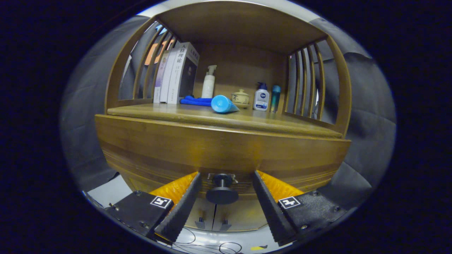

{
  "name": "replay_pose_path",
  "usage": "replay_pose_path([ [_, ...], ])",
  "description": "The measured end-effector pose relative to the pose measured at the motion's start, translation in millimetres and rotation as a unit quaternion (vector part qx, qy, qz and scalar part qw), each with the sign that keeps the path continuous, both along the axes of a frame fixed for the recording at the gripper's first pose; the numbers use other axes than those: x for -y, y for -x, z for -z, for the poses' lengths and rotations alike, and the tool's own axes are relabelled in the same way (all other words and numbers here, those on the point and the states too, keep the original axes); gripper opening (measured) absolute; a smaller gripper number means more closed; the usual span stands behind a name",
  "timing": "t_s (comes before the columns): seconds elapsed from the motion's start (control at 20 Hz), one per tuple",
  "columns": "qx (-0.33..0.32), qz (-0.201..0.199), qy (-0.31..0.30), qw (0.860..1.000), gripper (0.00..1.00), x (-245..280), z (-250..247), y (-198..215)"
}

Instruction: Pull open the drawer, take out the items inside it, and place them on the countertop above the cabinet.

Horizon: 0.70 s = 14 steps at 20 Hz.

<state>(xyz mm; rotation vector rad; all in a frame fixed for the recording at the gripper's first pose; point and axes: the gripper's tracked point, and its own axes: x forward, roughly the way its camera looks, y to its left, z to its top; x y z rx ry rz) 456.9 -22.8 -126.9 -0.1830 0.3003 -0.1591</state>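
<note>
The gripper (223, 178) stands wide open, gripping nothing, its fingers either side of the small, hard, likely slippery knob (222, 190) on the stiff wooden drawer (219, 148).

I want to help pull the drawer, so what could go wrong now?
The gripper is open with the round drawer knob between its fingers, not yet squeezed. If it pulls before closing, the fingers may slide off the small knob. A hard tug could also shake the countertop, where the blue tube lies on its side near the front and might roll off.
</note>
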Motion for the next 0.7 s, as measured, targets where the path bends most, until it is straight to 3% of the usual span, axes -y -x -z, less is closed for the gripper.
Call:
replay_pose_path([
  [0.4,-0.006,0.006,0.029,1.0,0.97,1,2,-10],
  [0.55,0.001,-0.015,0.006,1.0,0.97,-16,-14,-4],
  [0.7,0.036,-0.043,0.022,0.998,0.97,-32,-47,19],
])
